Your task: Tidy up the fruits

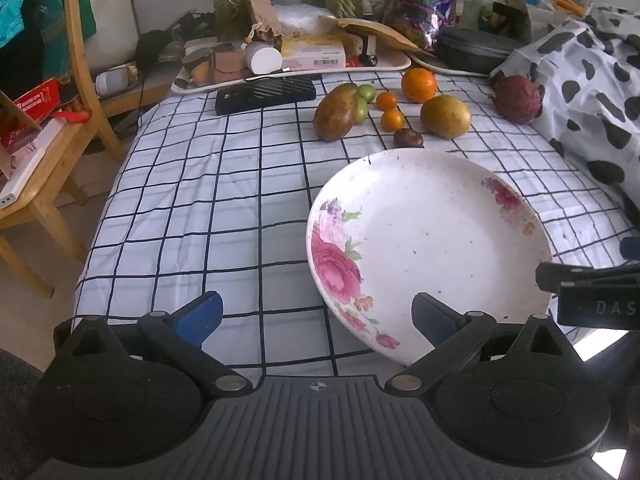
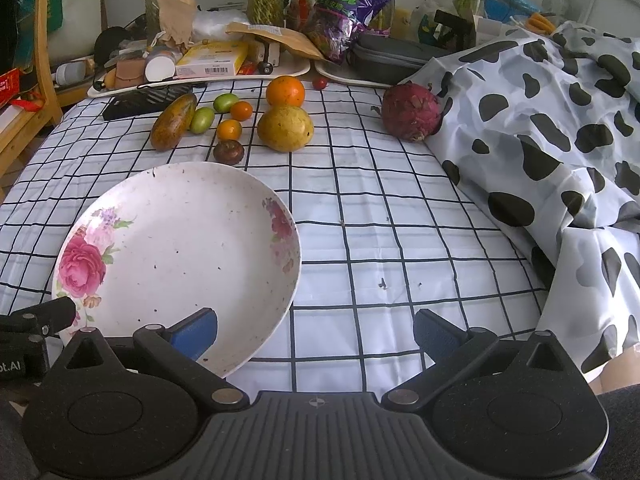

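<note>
Both claws are seen spread apart and empty, low over the near edge of a worktop [image 2: 380,208] covered in a white cloth with a black grid. From the left wrist view, the left claw [image 1: 318,316] hangs over bare cloth, its right finger reaching over the near rim of a round white plate with pink rose prints [image 1: 432,248]. From the right wrist view, the right claw [image 2: 316,330] hangs just right of the same plate, its left finger over the plate's near rim.

No fruit lies on the plate, so the task is judged to be at its start. The fruits are grouped beyond the plate's far rim: an elongated brown-green mango [image 2: 174,122], two small green fruits [image 2: 202,120], two small orange fruits [image 2: 229,129], a large round orange [image 2: 285,91], a round yellow-green fruit [image 2: 285,128] and a small dark brown fruit [image 2: 228,152] just beside the plate's far rim. A magenta dragon fruit [image 2: 411,112] sits well apart to the right, against a cow-print cloth [image 2: 560,140].

The mango's long axis is seen to run diagonally, its far end pointing away and to the right, its near end towards the left. A forward reach would be called for next, with the fingers set across the mango's narrow width rather than along its length. The round fruits may roll if nudged.
</note>
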{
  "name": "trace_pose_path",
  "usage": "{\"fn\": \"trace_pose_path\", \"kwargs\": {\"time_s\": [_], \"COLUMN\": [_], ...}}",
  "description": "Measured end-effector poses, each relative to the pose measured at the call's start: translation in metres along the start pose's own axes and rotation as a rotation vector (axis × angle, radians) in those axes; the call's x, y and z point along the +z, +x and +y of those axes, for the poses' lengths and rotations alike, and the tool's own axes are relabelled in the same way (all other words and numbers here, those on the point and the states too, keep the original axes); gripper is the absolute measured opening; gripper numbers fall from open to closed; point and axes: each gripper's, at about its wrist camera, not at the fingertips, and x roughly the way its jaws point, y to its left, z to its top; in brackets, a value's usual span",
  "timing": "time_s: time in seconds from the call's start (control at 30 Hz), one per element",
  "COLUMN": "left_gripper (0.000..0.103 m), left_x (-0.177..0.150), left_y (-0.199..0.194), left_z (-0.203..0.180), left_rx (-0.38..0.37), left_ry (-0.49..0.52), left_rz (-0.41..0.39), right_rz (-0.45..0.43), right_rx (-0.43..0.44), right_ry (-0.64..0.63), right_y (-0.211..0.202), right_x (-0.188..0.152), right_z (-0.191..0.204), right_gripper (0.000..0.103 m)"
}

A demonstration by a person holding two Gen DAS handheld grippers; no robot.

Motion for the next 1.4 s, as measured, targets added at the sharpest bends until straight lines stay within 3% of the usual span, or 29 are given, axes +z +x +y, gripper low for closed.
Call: {"fn": "trace_pose_path", "kwargs": {"time_s": [1.4], "left_gripper": [0.102], "left_x": [0.0000], "left_y": [0.0005], "left_z": [0.0010], "left_rx": [-0.003], "left_ry": [0.006], "left_rz": [-0.009], "right_rz": [0.007], "right_rx": [-0.046], "right_ry": [0.012], "right_y": [0.0012], "right_x": [0.0002], "right_z": [-0.0028], "right_gripper": [0.103]}}
